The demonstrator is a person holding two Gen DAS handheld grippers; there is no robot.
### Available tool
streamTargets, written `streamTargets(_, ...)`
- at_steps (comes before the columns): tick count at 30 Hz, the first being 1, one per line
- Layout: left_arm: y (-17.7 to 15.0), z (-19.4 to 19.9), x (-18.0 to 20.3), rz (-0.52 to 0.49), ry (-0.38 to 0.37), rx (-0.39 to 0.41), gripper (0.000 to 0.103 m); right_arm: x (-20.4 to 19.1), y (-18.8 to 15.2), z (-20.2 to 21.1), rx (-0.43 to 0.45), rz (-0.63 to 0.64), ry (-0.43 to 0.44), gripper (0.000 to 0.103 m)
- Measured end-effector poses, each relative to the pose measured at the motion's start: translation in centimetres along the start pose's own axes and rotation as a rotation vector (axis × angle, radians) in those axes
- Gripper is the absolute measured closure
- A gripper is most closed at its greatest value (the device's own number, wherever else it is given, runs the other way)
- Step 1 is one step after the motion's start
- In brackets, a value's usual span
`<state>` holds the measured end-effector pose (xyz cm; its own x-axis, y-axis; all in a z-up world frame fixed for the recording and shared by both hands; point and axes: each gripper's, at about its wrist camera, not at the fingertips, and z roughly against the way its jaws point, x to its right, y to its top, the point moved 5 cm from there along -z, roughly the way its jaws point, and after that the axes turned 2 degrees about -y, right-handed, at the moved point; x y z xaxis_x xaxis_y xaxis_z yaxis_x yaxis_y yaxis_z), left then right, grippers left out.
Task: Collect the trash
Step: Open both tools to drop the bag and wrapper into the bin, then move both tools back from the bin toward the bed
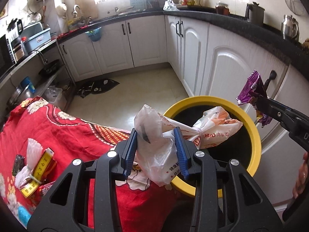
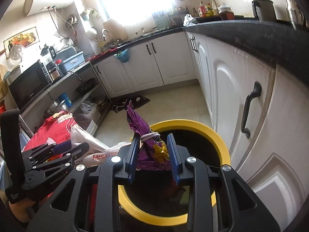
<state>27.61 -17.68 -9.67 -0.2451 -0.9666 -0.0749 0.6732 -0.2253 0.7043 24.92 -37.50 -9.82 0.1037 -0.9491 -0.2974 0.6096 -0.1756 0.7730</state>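
My left gripper [image 1: 155,133] is shut on a crumpled white plastic bag [image 1: 156,160] with orange print. The bag's knotted far end hangs over the mouth of a round bin with a yellow rim [image 1: 254,135]. My right gripper [image 2: 153,138] is shut on a purple snack wrapper [image 2: 139,123] with a pale band around it, directly above the same bin [image 2: 220,139]. In the left wrist view the right gripper [image 1: 265,100] comes in from the right, holding the purple wrapper [image 1: 251,90] at the bin's far rim. In the right wrist view the left gripper [image 2: 65,145] and the white bag [image 2: 92,142] are at the left.
A table under a red floral cloth [image 1: 48,123] stands left of the bin, with a yellow tape measure and a white bundle [image 1: 38,174] on it. White cabinet doors [image 1: 227,67] close in on the right. A dark mat [image 1: 98,86] lies on the tiled floor.
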Motion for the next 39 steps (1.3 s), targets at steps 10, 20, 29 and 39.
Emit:
streamTargets(10, -0.8, -1.9, 0.9, 0.009, -0.019, -0.049, 0.063, 1.1, -0.6, -1.9, -0.037, -0.038, 0.0, 0.071)
streamTargets(20, -1.0, -1.0, -0.8, 0.084, -0.021, -0.041, 0.031, 1.3, -1.1, -1.6, -0.038, -0.031, -0.055, 0.048)
streamTargets(29, -0.8, 1.7, -3.9, 0.167, 0.005, 0.002, 0.011, -1.1, -0.8, 0.3, 0.009, 0.03, -0.071, 0.032)
streamTargets(39, -0.5, 6.1, -8.1, 0.249, 0.053, 0.09, 0.011, -3.6, 0.2, 2.2, 0.054, 0.061, -0.034, 0.024)
